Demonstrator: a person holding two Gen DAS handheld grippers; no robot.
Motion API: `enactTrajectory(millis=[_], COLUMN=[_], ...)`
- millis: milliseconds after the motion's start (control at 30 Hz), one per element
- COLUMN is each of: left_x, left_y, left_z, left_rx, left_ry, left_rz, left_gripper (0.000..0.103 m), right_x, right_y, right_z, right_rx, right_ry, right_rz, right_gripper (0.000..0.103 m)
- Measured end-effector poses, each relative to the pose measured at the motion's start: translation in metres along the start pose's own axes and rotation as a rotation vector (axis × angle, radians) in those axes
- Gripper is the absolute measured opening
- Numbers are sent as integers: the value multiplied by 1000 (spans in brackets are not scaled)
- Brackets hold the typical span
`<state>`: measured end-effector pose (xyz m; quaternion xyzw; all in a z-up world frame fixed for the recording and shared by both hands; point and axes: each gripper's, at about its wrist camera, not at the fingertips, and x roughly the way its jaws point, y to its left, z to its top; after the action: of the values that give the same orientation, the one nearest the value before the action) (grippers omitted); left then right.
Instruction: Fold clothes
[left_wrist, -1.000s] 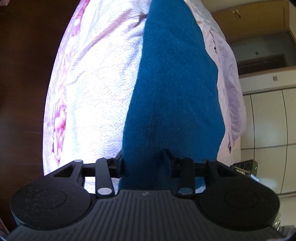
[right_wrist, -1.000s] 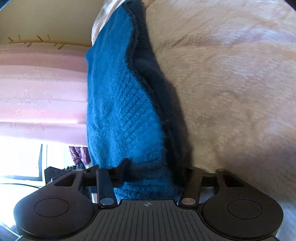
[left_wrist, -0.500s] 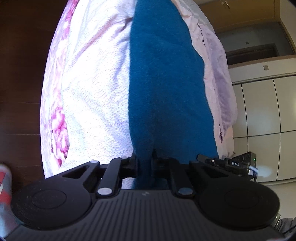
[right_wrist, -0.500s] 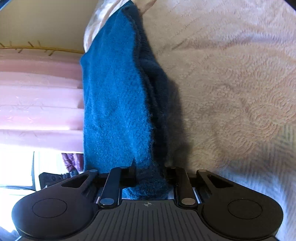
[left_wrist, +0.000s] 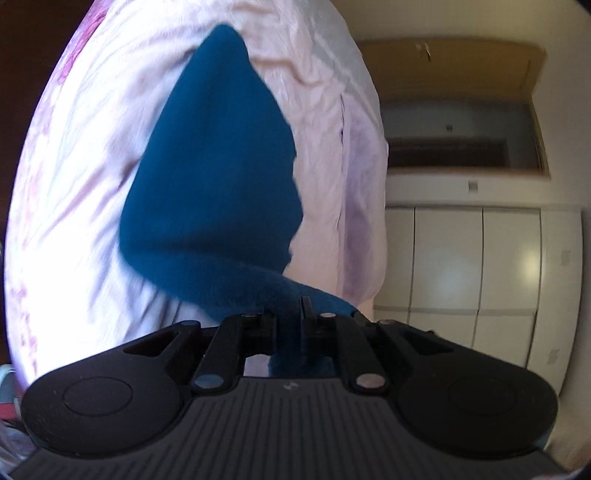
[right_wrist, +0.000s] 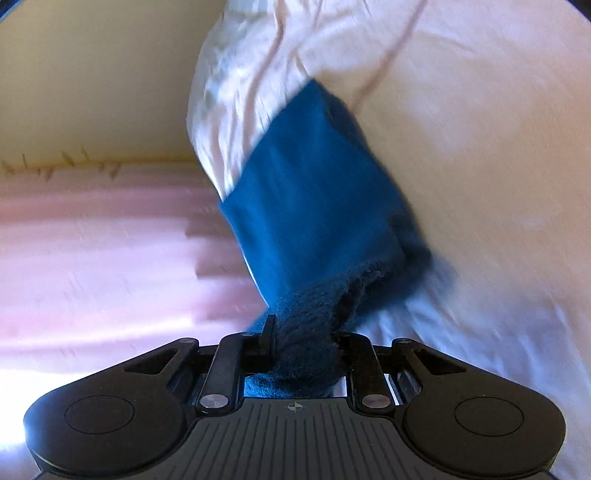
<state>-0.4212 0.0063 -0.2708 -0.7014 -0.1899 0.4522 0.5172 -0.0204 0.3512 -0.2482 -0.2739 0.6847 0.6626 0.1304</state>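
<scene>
A teal knitted garment (left_wrist: 214, 177) lies lengthwise on a bed with a pale pink quilted cover (left_wrist: 74, 192). My left gripper (left_wrist: 289, 314) is shut on the near edge of the knit, which rises off the bed and bends up between its fingers. In the right wrist view the same teal garment (right_wrist: 314, 206) hangs lifted from the cover (right_wrist: 480, 147), and my right gripper (right_wrist: 303, 336) is shut on a thick bunched fold of it. Both frames are motion-blurred.
White cupboard doors (left_wrist: 480, 258) and a dark recess (left_wrist: 450, 147) stand past the bed's right side in the left wrist view. Pink curtains (right_wrist: 110, 240) and a cream wall (right_wrist: 92, 81) fill the left of the right wrist view.
Both grippers closed on the near edge of the teal garment, then rose with it. The knit's near end has come up off the bed and both views have swung.
</scene>
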Motion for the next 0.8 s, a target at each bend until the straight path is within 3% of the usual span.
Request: enactTrajectory(millis=[167, 333, 367, 433, 467, 533, 600, 667, 767, 800], left_x=[39, 78, 81, 82, 79, 78, 74, 63, 40, 33], left_y=[25, 63, 66, 72, 73, 66, 60, 54, 37, 31], left_z=[83, 152, 159, 171, 175, 177, 177, 173, 163, 161], left_rx=[-205, -372, -396, -427, -417, -379, -355, -349, -238, -187], left_ry=[-11, 24, 42, 80, 106, 130, 143, 123, 38, -5], left_rz=[-4, 79, 81, 73, 70, 69, 68, 74, 116, 144], left_gripper=[8, 9, 9, 10, 10, 14, 18, 21, 26, 35], right_x=[66, 137, 143, 153, 151, 136, 110, 84, 64, 60], right_y=[25, -6, -13, -26, -30, -32, -29, -22, -1, 7], right_z=[79, 124, 130, 142, 145, 148, 149, 150, 143, 139], right_rx=[60, 209, 248, 333, 360, 374, 335, 252, -69, -188], right_ry=[-4, -3, -11, -31, -46, -109, -228, -337, -351, -338], right_rz=[-62, -182, -173, -130, -101, -50, -25, -28, -132, -173], right_gripper=[17, 17, 18, 31, 35, 52, 60, 61, 61, 61])
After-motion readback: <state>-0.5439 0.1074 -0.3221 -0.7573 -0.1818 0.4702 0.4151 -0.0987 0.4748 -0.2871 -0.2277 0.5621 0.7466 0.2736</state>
